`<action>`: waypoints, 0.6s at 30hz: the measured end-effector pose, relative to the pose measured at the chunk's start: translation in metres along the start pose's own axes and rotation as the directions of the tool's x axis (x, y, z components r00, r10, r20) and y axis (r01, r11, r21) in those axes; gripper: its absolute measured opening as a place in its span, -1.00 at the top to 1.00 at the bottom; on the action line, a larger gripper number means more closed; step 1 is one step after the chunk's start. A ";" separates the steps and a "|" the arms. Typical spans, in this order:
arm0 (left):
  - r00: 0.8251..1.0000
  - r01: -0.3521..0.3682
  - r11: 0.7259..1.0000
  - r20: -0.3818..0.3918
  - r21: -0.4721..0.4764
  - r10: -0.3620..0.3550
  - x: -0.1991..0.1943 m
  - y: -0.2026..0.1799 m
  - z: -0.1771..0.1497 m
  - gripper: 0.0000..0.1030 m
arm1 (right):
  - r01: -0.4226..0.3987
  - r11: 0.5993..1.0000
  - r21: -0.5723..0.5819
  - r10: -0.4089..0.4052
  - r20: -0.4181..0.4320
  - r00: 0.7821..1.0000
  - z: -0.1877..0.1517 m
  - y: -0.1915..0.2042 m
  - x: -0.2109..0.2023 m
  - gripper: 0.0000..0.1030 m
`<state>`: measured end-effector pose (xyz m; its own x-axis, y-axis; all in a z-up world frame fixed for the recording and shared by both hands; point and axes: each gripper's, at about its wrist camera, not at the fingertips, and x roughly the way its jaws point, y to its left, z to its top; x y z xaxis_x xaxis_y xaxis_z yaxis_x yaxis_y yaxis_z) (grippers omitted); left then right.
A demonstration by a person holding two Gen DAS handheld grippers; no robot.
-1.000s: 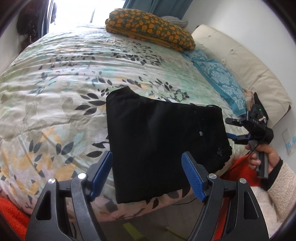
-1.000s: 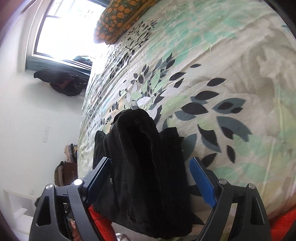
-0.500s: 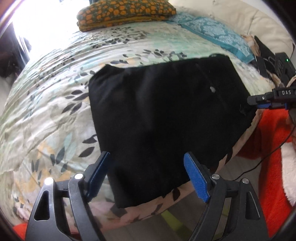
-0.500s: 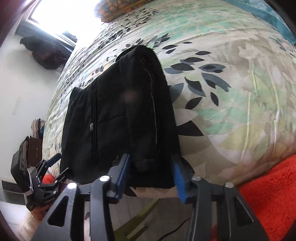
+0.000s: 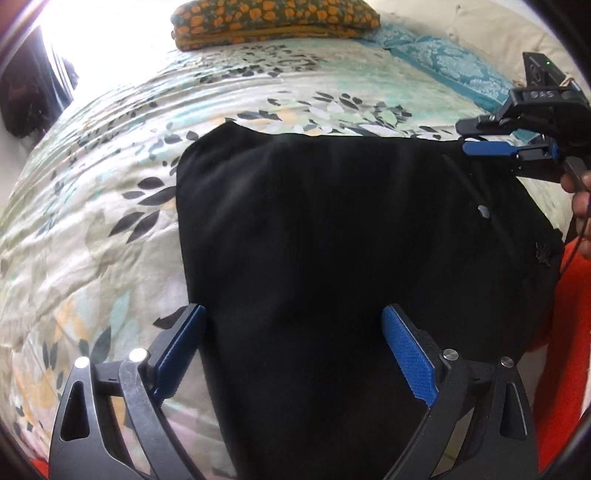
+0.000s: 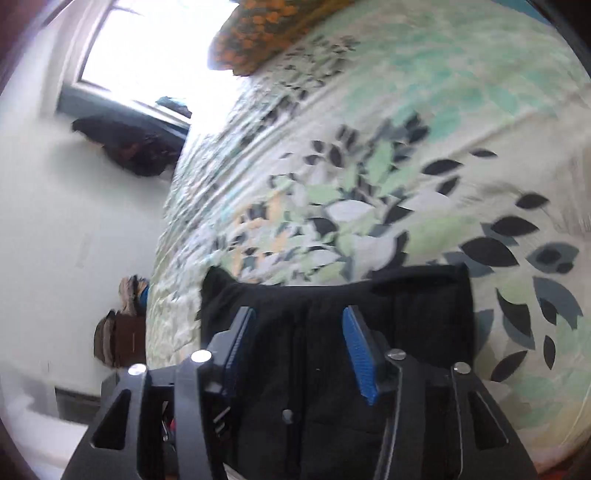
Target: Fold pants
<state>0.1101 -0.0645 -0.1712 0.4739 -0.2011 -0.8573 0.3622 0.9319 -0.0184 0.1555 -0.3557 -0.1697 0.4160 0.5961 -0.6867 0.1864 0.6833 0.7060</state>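
Black folded pants (image 5: 332,221) lie flat on the floral bedspread (image 5: 92,221) near the bed's edge. My left gripper (image 5: 293,310) hovers low over their near part, its jaws still opening and straddling the cloth without pressing it. In the left wrist view my right gripper (image 5: 463,137) sits at the far right corner of the pants, held by a hand (image 5: 583,206). The blurred right wrist view shows the right gripper (image 6: 297,314) over the pants (image 6: 424,314), jaws closing, with a clear gap; the fabric lies under them, and no pad visibly presses it.
An orange patterned pillow (image 5: 277,18) and a teal pillow (image 5: 443,62) lie at the head of the bed. Orange-red fleece (image 5: 569,332) shows at the right. Dark clothes (image 6: 129,147) hang below a bright window (image 6: 155,44).
My left gripper came down closer to the pants and spread wider. My right gripper narrowed its jaws and shifted from the pants' raised fold to their far corner.
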 end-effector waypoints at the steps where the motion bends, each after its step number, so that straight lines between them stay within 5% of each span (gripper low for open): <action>1: 1.000 0.018 1.000 -0.012 -0.021 -0.018 -0.005 0.004 -0.001 -0.88 | 0.006 1.000 0.013 -0.006 0.008 1.000 -0.001 -0.006 -0.001 0.64; 3: 0.998 0.044 0.996 -0.038 -0.083 -0.047 -0.015 0.015 0.005 -0.87 | 0.022 0.999 -0.031 -0.020 0.040 0.999 -0.007 0.000 -0.014 0.63; 5: 0.997 0.081 0.988 0.018 -0.130 -0.079 -0.028 0.024 0.016 -0.87 | 0.096 0.988 -0.124 -0.086 0.084 0.993 -0.015 0.018 -0.034 0.12; 7: 0.995 0.096 0.985 0.052 -0.144 -0.089 -0.034 0.028 0.030 -0.87 | 0.109 0.972 -0.209 -0.086 0.117 0.989 -0.026 0.035 -0.048 -0.05; 9: 0.995 0.099 0.987 0.043 -0.125 -0.094 -0.028 0.022 0.039 -0.87 | 0.118 0.955 -0.273 -0.089 0.116 0.989 -0.043 0.046 -0.053 -0.05; 14: 0.996 -0.003 0.999 -0.089 -0.032 0.001 0.003 -0.008 0.015 -0.87 | 0.282 0.916 -0.286 -0.281 0.044 0.959 -0.083 0.009 -0.029 0.00; 18: 0.997 0.048 0.998 -0.056 -0.049 -0.051 -0.040 -0.015 0.003 -0.87 | 0.309 0.895 -0.322 -0.286 0.117 0.951 -0.101 0.019 -0.062 0.00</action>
<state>0.0884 -0.0714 -0.1352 0.4092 -0.2313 -0.8826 0.3448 0.9348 -0.0851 0.0438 -0.3370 -0.1309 0.4469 0.3221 -0.8346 0.0089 0.9313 0.3641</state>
